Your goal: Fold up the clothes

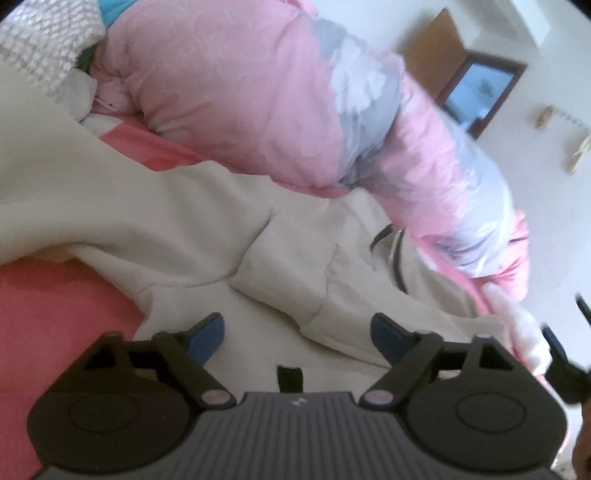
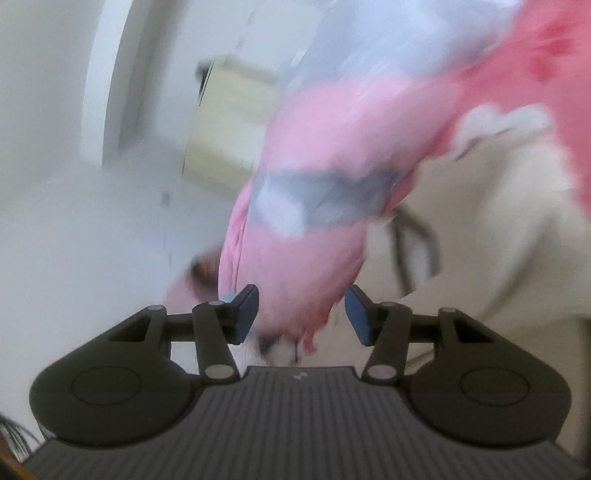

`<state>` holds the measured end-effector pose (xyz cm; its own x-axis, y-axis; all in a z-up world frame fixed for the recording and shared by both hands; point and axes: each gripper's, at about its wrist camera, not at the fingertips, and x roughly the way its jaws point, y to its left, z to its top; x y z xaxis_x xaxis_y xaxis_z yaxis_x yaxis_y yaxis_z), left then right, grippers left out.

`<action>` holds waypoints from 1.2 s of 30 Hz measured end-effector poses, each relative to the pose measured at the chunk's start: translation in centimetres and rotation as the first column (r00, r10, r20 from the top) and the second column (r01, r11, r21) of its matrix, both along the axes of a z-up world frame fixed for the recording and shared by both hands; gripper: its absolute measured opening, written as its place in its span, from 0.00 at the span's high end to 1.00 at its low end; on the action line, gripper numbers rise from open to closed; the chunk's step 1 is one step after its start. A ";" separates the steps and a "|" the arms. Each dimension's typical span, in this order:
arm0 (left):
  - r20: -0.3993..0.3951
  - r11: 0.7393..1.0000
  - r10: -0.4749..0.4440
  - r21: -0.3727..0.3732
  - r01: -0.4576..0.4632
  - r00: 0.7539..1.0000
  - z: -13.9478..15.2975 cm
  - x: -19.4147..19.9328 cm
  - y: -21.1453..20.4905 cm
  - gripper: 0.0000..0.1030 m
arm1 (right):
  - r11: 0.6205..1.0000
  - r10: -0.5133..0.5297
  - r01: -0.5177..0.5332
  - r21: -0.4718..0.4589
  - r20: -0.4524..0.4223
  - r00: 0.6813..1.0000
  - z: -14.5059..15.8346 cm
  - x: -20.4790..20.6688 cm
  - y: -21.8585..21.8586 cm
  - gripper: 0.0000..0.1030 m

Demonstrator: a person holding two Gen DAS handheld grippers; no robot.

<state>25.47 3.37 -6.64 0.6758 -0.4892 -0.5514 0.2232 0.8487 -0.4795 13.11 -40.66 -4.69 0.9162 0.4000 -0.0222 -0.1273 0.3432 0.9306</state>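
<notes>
A cream hooded sweatshirt (image 1: 207,236) lies spread on a pink bedsheet (image 1: 55,295), with its pocket and dark drawstring (image 1: 395,254) in the middle of the left wrist view. My left gripper (image 1: 295,332) is open and empty just above the sweatshirt's lower part. A pink and grey-white quilt (image 1: 258,96) lies rolled behind the sweatshirt. My right gripper (image 2: 301,314) is open, with the end of the pink quilt (image 2: 306,221) hanging between its blue pads (image 2: 356,314). The right wrist view is blurred. The cream sweatshirt (image 2: 498,229) shows at its right.
A white textured cloth (image 1: 48,40) and a blue item (image 1: 110,9) lie at the far left by the quilt. A white wall with a brown-framed opening (image 1: 476,88) stands behind the bed. A pale yellow box (image 2: 229,122) sits by the white wall in the right wrist view.
</notes>
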 end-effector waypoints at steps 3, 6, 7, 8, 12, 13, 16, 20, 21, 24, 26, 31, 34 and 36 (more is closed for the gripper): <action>-0.004 0.998 0.012 0.062 -0.012 1.000 0.8 1.1 -2.0 0.28 | 0.982 -0.119 0.117 0.151 0.005 0.993 -4.0 -2.9 -3.5 0.50; 0.036 0.985 0.017 0.173 -0.023 0.999 1.4 1.7 -4.5 0.35 | 0.948 -0.176 0.171 0.270 -0.005 0.984 -7.4 -4.5 -5.6 0.50; 0.046 0.975 0.023 0.220 -0.032 0.999 1.4 1.9 -5.4 0.37 | 0.940 -0.179 0.175 0.294 -0.012 0.984 -8.0 -4.7 -6.0 0.51; 0.048 0.966 0.029 0.256 -0.040 0.998 1.3 2.1 -6.0 0.38 | 0.940 -0.178 0.174 0.295 -0.014 0.984 -8.1 -4.8 -6.3 0.51; 0.035 0.937 0.049 0.345 -0.058 0.998 0.9 2.3 -7.4 0.42 | 0.963 -0.193 0.190 0.189 -0.006 0.981 -6.8 -5.1 -6.9 0.51; 0.041 0.930 0.051 0.361 -0.063 0.998 1.2 2.1 -7.6 0.41 | 0.969 -0.198 0.199 0.144 -0.021 0.980 -6.4 -5.1 -6.9 0.52; 0.095 0.912 0.019 0.406 -0.057 0.995 3.5 1.4 -8.8 0.41 | 0.975 -0.220 0.220 -0.018 -0.089 0.971 -5.7 -5.0 -6.5 0.54; 0.176 0.887 -0.129 0.461 0.034 0.976 8.2 0.9 -13.0 0.34 | 0.965 -0.220 0.193 -0.178 -0.150 0.964 -5.4 -4.4 -6.2 0.56; 0.192 0.877 -0.180 0.475 0.069 0.965 9.4 0.8 -14.8 0.29 | 0.964 -0.210 0.177 -0.198 -0.158 0.965 -5.4 -4.1 -6.2 0.56; 0.205 0.834 -0.334 0.519 0.187 0.920 12.1 0.6 -20.8 0.18 | 0.958 -0.178 0.129 -0.255 -0.181 0.967 -5.6 -3.3 -6.3 0.55; 0.195 0.792 -0.422 0.554 0.255 0.886 12.8 0.3 -25.4 0.18 | 0.952 -0.157 0.095 -0.292 -0.197 0.968 -5.7 -2.7 -6.3 0.55; 0.140 0.628 -0.618 0.680 0.379 0.774 11.5 -1.1 -36.8 0.18 | 0.925 -0.109 0.010 -0.379 -0.240 0.965 -5.9 -1.3 -6.5 0.69; 0.080 0.506 -0.706 0.753 0.421 0.704 9.4 -1.9 -42.2 0.19 | 0.903 -0.082 -0.043 -0.428 -0.268 0.960 -6.0 -0.5 -6.6 0.77; 0.029 0.427 -0.741 0.792 0.437 0.671 7.9 -2.2 -45.3 0.19 | 0.891 -0.065 -0.072 -0.449 -0.282 0.957 -6.1 -0.2 -6.7 0.79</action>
